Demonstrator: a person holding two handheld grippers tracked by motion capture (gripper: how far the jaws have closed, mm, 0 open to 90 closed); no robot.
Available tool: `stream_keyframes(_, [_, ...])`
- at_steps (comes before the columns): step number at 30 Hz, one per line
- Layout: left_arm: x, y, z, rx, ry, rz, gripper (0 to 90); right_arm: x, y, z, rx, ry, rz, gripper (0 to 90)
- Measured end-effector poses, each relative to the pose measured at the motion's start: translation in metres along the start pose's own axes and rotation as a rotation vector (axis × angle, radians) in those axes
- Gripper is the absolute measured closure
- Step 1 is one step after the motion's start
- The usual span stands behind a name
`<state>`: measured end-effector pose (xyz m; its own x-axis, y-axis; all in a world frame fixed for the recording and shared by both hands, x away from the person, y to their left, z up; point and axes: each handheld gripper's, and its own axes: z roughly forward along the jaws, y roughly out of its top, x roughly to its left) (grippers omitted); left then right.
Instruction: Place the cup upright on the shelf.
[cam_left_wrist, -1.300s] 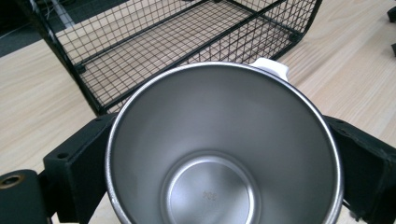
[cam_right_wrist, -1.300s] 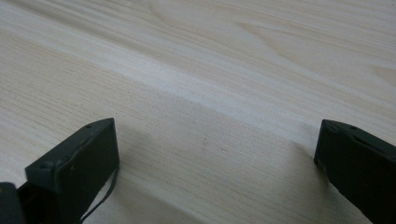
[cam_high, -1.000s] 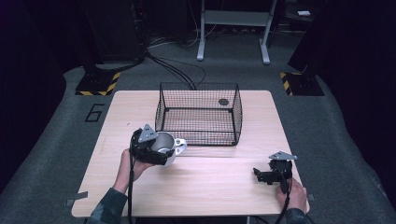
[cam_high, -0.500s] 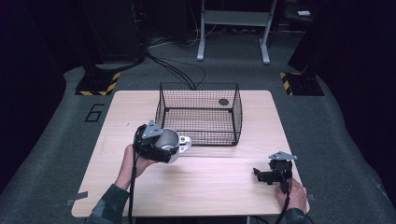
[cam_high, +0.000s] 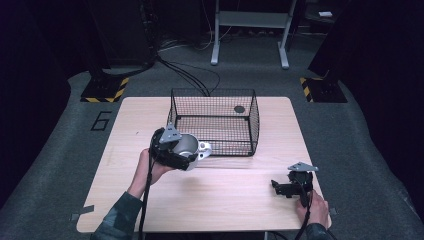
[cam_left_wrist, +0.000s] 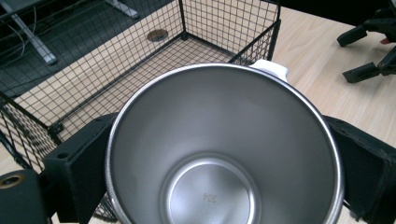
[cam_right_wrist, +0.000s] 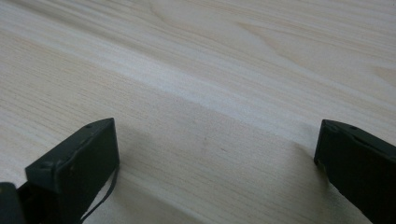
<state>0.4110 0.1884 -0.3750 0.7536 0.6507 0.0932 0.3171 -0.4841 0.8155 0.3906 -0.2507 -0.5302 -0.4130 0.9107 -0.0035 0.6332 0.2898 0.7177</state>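
A steel mug (cam_high: 189, 147) with a white handle is held in my left gripper (cam_high: 176, 151), which is shut on it just off the near left corner of the black wire basket (cam_high: 215, 121). In the left gripper view I look into the mug's (cam_left_wrist: 224, 149) open mouth, with the black jaws pressing on both sides and the basket (cam_left_wrist: 116, 70) behind it. My right gripper (cam_high: 281, 188) rests low on the table near the front right, open, with bare wood between its jaws (cam_right_wrist: 215, 154).
The light wooden table (cam_high: 225, 200) has free room in front and at the left. A dark round disc (cam_high: 239, 109) lies on the basket's floor at the far right. Grey floor and dark stands surround the table.
My left gripper has carried the mug a little forward and right, closer to the basket's near left corner. The right gripper has stayed still.
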Motion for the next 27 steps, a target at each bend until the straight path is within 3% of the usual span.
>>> stream_keyframes(7, [0.003, 0.009, 0.002, -0.006, -0.015, -0.006, 6.1, 0.0, 0.0, 0.0, 0.0, 0.001, 0.002, 0.0])
stream_keyframes(27, [0.008, 0.044, 0.009, -0.031, -0.015, 0.043, 6.1, 0.0, 0.0, 0.0, 0.0, 0.001, 0.002, 0.0])
